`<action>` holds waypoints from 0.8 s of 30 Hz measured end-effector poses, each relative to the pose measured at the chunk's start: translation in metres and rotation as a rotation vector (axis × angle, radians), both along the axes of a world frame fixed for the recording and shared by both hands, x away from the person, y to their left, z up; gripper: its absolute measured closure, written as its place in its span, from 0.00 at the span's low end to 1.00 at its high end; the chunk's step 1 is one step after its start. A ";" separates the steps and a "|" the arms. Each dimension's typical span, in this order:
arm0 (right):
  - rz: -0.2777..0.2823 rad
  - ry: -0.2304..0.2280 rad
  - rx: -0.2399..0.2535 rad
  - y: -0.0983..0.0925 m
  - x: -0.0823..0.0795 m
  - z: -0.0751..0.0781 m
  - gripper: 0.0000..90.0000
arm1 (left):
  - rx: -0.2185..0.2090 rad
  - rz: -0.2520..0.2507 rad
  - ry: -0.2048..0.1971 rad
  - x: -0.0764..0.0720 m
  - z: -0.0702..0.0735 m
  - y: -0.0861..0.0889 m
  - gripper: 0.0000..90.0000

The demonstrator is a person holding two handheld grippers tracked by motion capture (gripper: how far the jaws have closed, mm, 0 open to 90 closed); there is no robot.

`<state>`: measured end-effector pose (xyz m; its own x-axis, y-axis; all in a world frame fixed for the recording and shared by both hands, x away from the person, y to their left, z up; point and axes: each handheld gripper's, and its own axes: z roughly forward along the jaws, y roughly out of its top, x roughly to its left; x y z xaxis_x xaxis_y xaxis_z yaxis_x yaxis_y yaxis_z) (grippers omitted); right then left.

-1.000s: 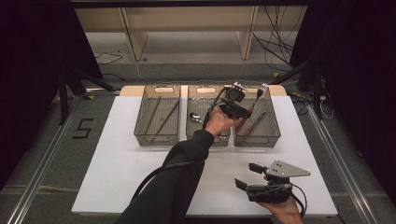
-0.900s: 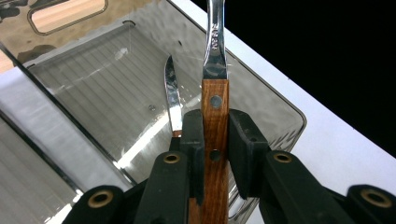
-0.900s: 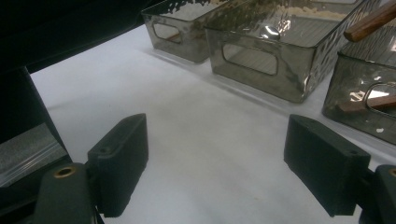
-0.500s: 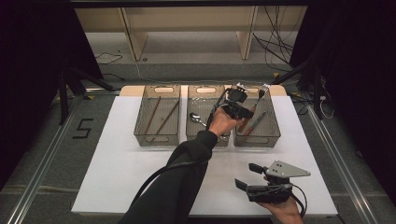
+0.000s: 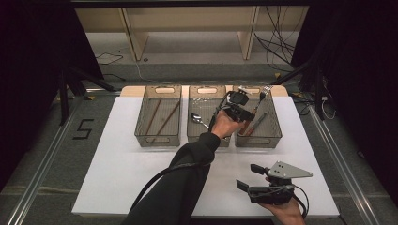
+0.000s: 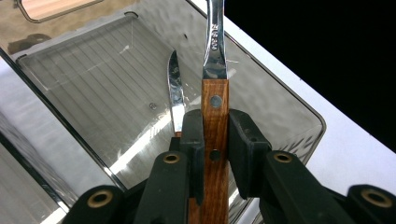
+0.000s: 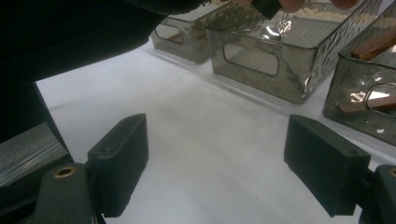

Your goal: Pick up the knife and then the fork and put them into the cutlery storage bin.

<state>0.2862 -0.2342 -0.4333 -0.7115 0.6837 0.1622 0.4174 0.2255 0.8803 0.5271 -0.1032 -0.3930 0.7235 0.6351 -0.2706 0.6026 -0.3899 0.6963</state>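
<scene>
High view looking down, gripper views close, all sharing right bin (image 5: 274,136)

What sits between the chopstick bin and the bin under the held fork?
The middle bin, holding a spoon, as the high view shows; the left claw grips the fork.

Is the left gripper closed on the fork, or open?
Closed: the left gripper has both jaws pressed against the wooden handle of the fork, above the right bin.
</scene>
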 end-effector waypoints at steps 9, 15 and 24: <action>0.000 -0.001 -0.001 0.000 0.000 0.000 0.25 | 0.003 0.022 0.049 0.002 -0.006 0.001 0.80; 0.000 0.001 -0.001 0.000 0.000 0.000 0.25 | 0.018 0.025 0.055 0.002 -0.001 0.007 0.63; -0.003 0.005 -0.005 0.001 0.001 -0.001 0.25 | 0.011 0.020 0.059 -0.004 0.012 0.028 0.41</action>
